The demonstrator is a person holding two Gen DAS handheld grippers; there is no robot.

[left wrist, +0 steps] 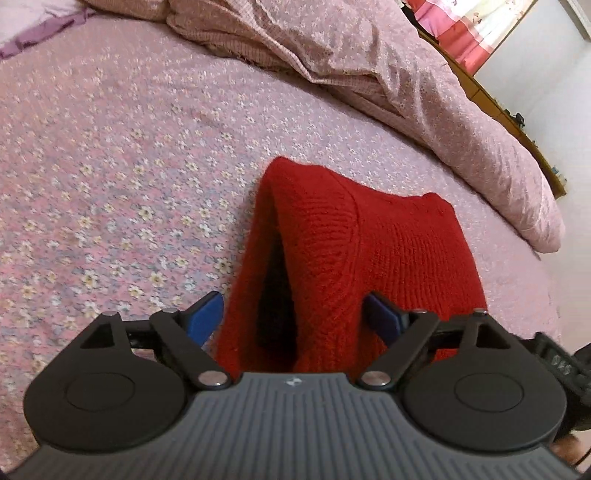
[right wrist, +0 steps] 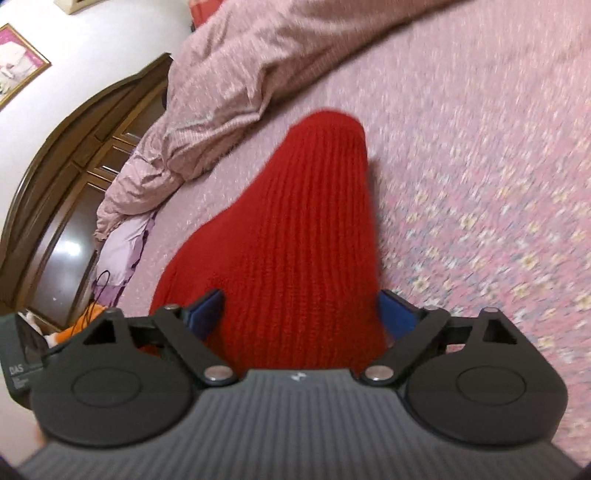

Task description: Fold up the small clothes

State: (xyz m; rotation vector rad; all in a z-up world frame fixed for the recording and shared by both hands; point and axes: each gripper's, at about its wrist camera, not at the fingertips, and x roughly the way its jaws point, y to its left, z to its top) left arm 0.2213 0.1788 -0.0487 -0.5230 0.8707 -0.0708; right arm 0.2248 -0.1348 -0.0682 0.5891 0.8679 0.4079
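Note:
A red knitted garment [left wrist: 388, 236] lies folded on the floral pink bedsheet [left wrist: 110, 166], with a raised fold and a dark hollow on its left side. My left gripper [left wrist: 293, 301] stands wide, its blue pads on either side of the garment's near end, and I see no squeeze on the knit. In the right wrist view the same red garment [right wrist: 306, 206] runs away from me as a ribbed hump. My right gripper [right wrist: 301, 295] also stands wide around its near end. This view is blurred.
A crumpled pink duvet [left wrist: 369, 74] lies heaped along the far side of the bed. A purple-edged pillow [right wrist: 122, 251] sits by the dark wooden headboard [right wrist: 74, 155]. Something orange [right wrist: 66, 332] lies beside the bed. Pink curtains [left wrist: 461, 29] hang behind it.

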